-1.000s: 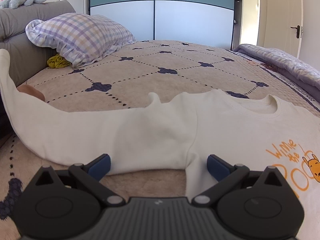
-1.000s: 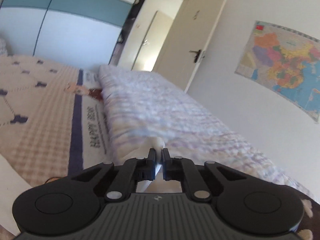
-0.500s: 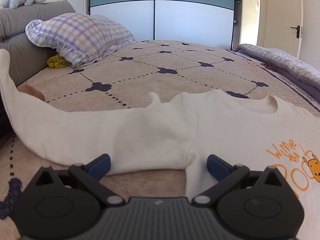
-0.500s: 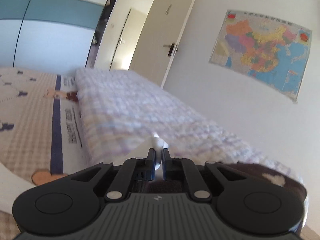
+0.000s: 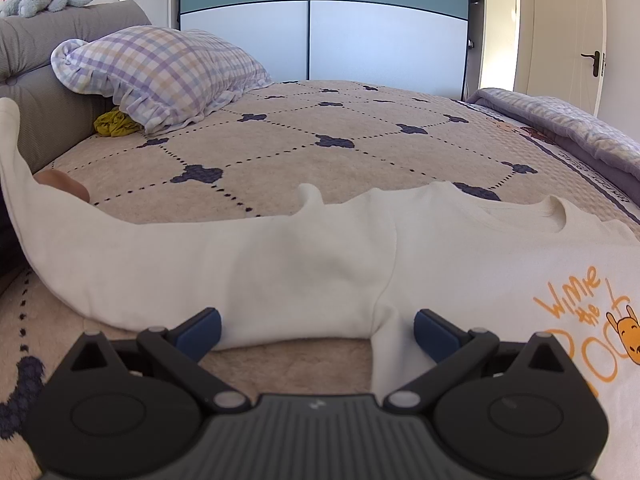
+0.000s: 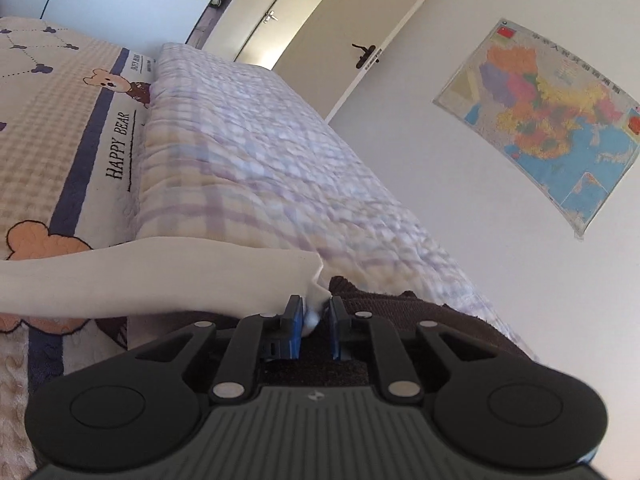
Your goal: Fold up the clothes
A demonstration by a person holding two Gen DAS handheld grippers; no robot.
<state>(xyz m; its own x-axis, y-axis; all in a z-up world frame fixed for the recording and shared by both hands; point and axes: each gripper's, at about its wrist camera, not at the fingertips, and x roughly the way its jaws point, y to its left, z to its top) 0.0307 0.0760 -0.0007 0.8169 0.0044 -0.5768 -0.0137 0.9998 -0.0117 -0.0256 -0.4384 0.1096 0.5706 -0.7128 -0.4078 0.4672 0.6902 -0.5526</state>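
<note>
The right gripper [image 6: 315,322] has swung round since a moment ago, and the sleeve end [image 6: 316,300] it pinched tightly now sits in a slightly wider gap, with the sleeve stretched out flat to the side; I judge it is being laid out or let go before folding. The left gripper [image 5: 317,330] has not moved, its fingers [image 5: 199,330] wide and empty just at the sweatshirt [image 5: 460,256]. The sweatshirt lies spread face-up on the bed [image 5: 320,148], white with an orange print [image 5: 584,312], its other sleeve trailing toward the headboard [image 5: 44,76].
</note>
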